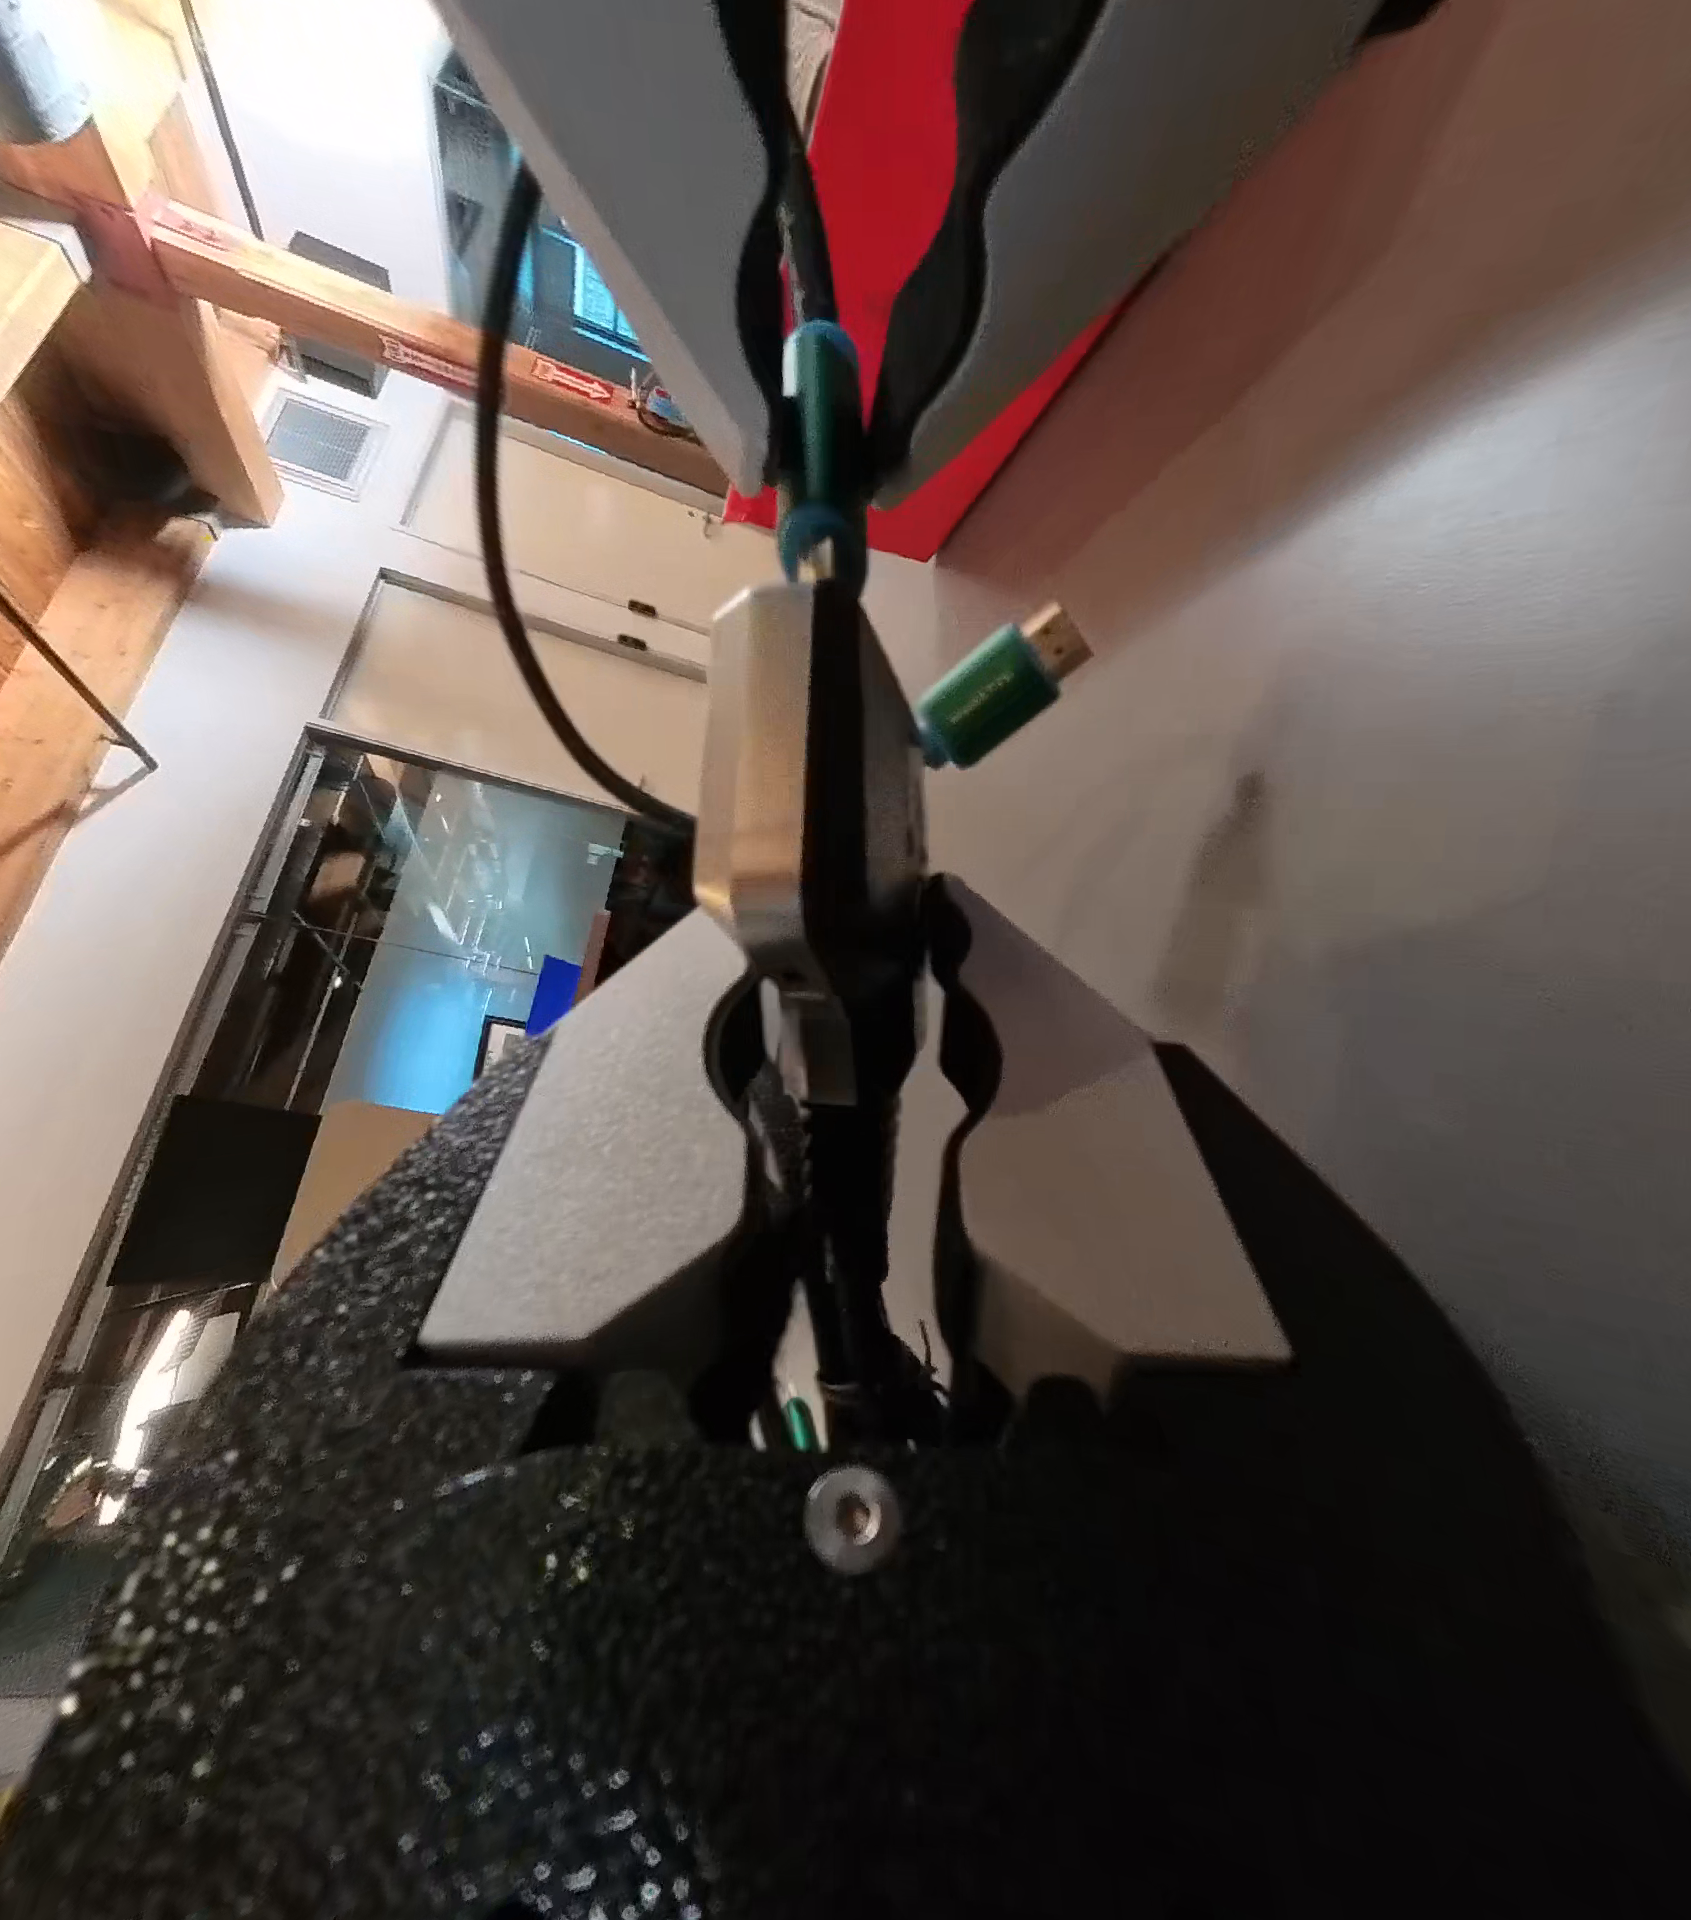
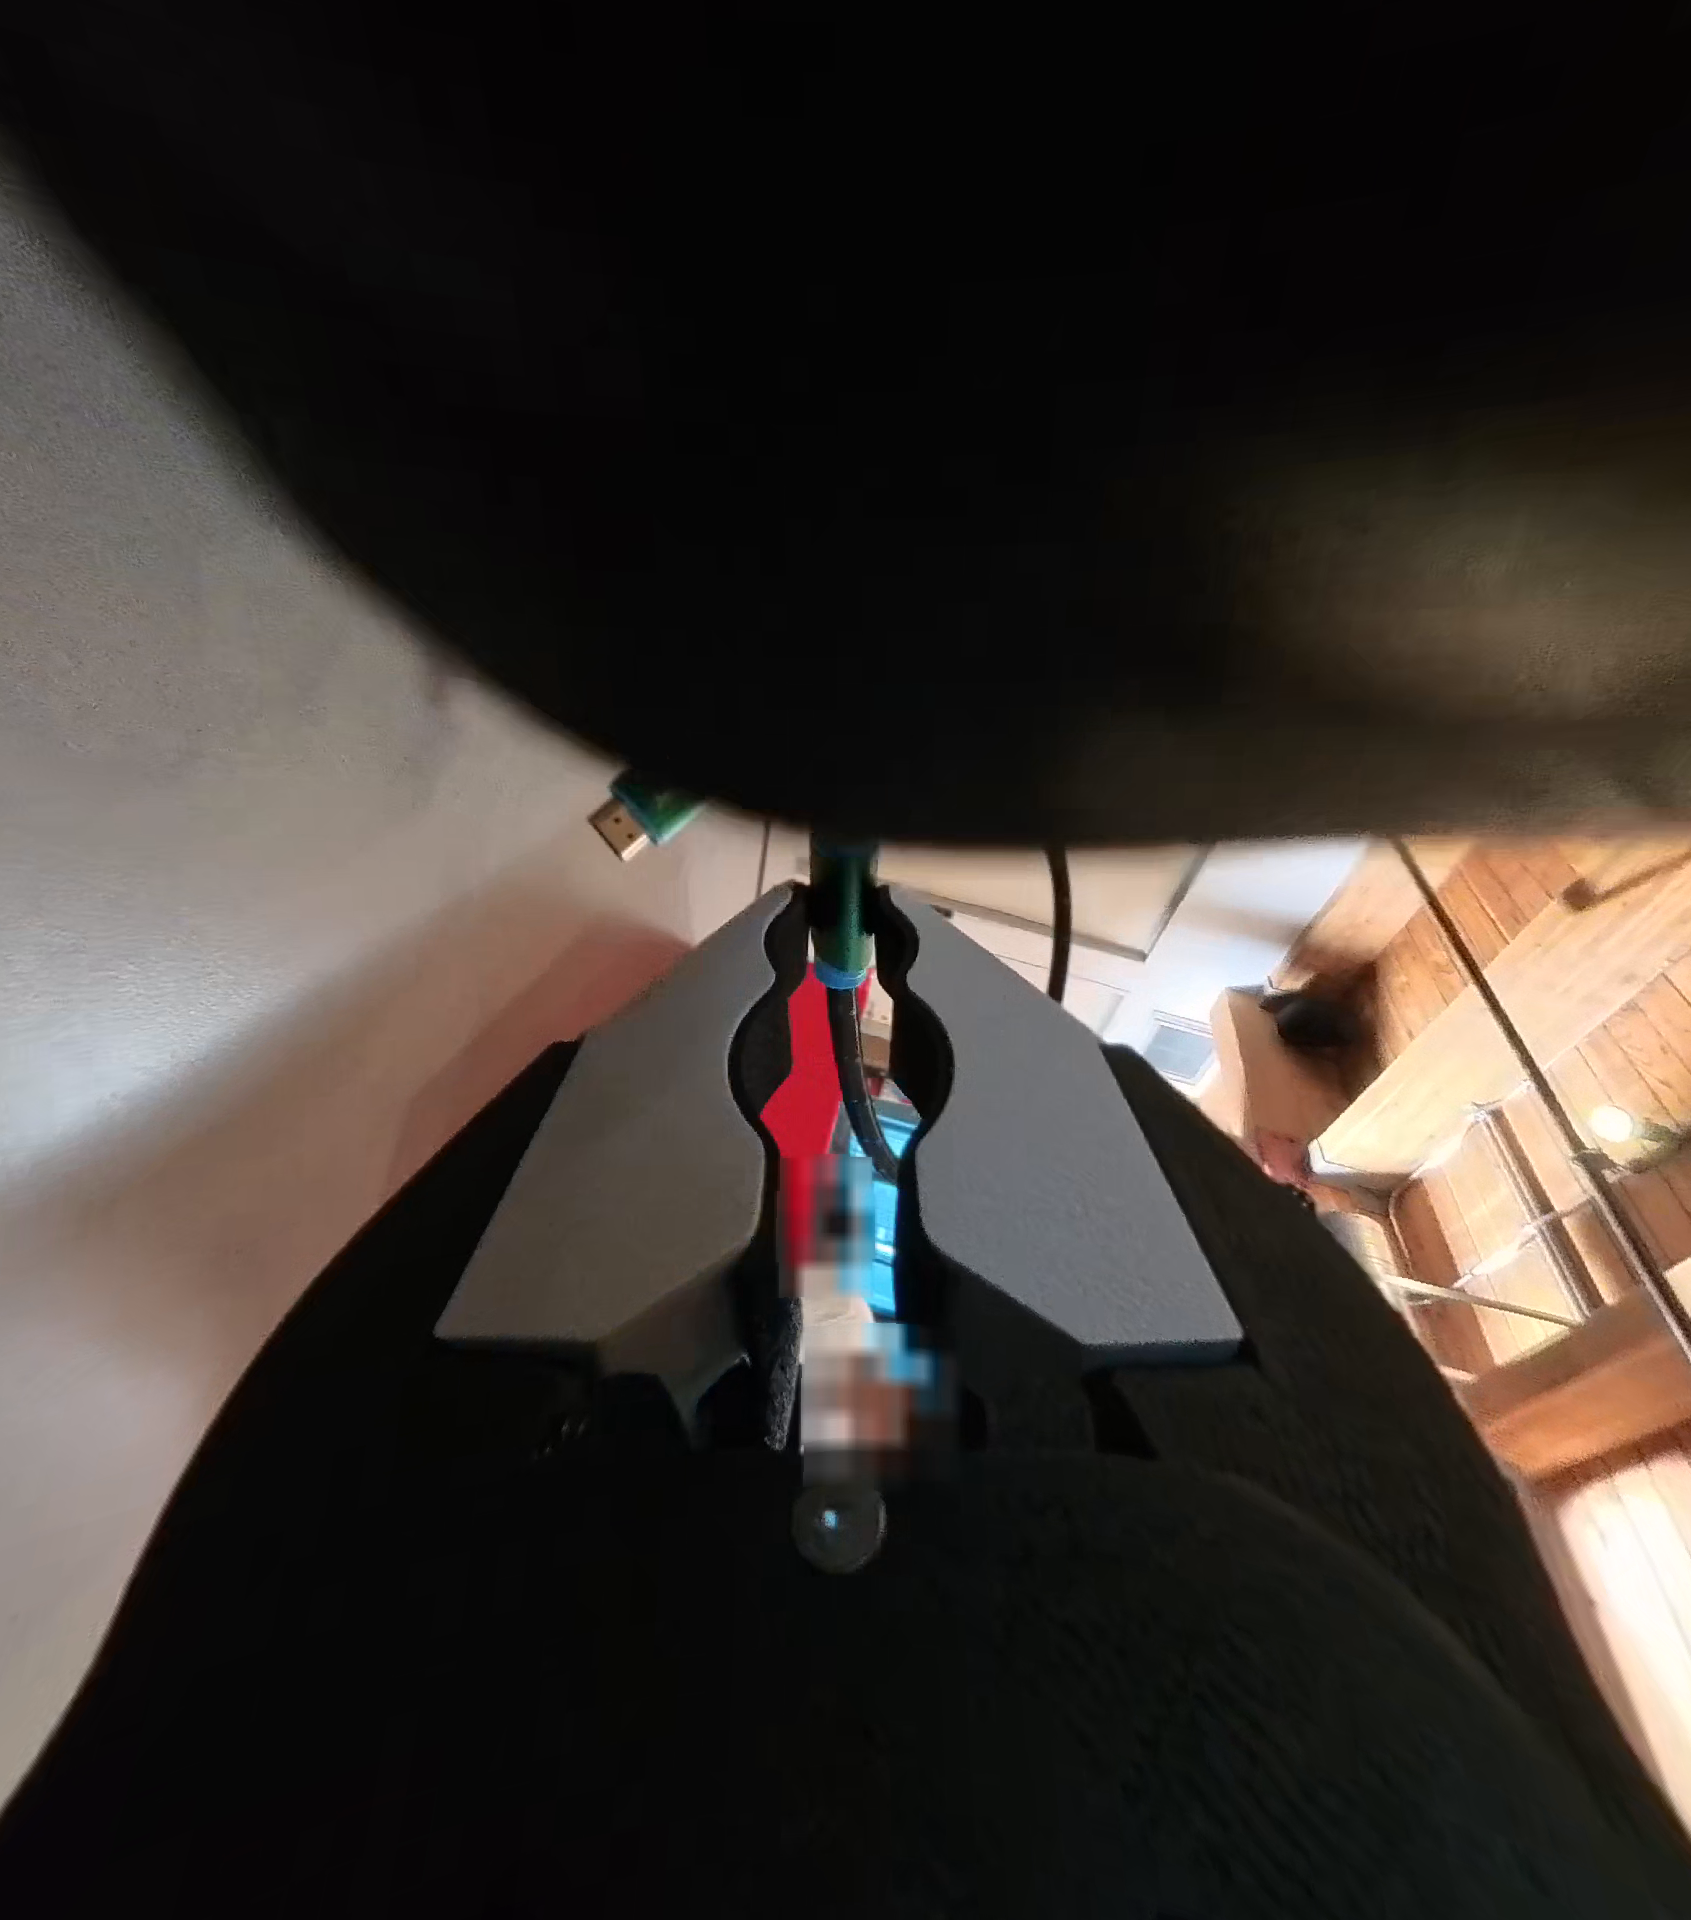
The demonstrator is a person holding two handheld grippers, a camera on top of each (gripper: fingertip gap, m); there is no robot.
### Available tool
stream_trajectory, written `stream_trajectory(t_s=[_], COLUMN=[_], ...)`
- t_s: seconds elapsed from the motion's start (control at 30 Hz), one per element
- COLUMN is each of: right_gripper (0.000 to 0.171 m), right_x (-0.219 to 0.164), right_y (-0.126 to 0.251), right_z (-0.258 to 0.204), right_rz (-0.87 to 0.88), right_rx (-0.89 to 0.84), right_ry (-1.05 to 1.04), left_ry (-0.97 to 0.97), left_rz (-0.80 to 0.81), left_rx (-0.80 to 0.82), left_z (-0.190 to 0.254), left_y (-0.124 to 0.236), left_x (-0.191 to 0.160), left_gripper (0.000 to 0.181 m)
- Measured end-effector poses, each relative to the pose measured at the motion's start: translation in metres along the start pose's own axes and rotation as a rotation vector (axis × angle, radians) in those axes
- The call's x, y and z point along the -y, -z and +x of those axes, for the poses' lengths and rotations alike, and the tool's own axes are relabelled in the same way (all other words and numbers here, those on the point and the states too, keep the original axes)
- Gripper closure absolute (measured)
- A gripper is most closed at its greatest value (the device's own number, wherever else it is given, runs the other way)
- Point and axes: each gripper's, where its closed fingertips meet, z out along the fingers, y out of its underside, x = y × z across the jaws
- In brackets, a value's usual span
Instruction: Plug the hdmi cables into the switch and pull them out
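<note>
Left wrist view: left tool clamped on the near end of a silver switch, lifted clear of the white worktop. Facing it from the far side, right tool closed on a green HDMI plug, the plug's gold tip just at the switch's far edge; seated or only touching, cannot tell. Black cable looping down the left and reaching the switch's left side. Second green HDMI plug sticking out to the right just beside the switch, gold tip free and bare; faint lettering on its shell, too blurred to make out. Red panel behind the right tool. Wooden beams and glass panels in the far left background.

Right wrist view: right tool pinching the green HDMI plug, black lead trailing back between the fingers. Large dark blurred mass filling the upper frame and hiding the switch. Free green plug peeking out at left.
</note>
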Motion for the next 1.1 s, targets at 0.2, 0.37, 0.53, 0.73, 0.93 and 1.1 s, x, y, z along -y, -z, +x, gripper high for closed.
stream_trajectory(t_s=[0.2, 0.37, 0.53, 0.73, 0.93, 1.1], right_gripper=[0.161, 0.161, 0.161, 0.161, 0.161, 0.16], right_x=[0.001, 0.002, -0.001, -0.016, -0.033, -0.02], right_y=[-0.001, 0.0, 0.001, 0.0, 0.005, 0.013], right_z=[-0.005, -0.009, -0.015, -0.029, -0.068, -0.094], right_rz=[0.009, 0.023, 0.035, -0.012, -0.077, -0.035], right_rx=[0.023, 0.039, 0.076, 0.208, 0.423, 0.549], right_ry=[-0.022, -0.035, -0.068, -0.081, -0.107, -0.117], left_ry=[-0.003, -0.017, 0.005, -0.071, -0.045, -0.052], left_rz=[-0.005, 0.051, 0.056, -0.038, -0.053, -0.05], left_rx=[0.032, -0.054, -0.103, 0.006, 0.037, 0.019], left_z=[-0.004, 0.011, 0.016, 0.001, -0.007, -0.003], left_y=[0.001, 0.003, 0.002, 0.0, 0.001, 0.0], left_x=[-0.001, 0.003, 0.004, -0.009, -0.02, -0.019], left_gripper=[0.132, 0.149, 0.16, 0.16, 0.159, 0.16])
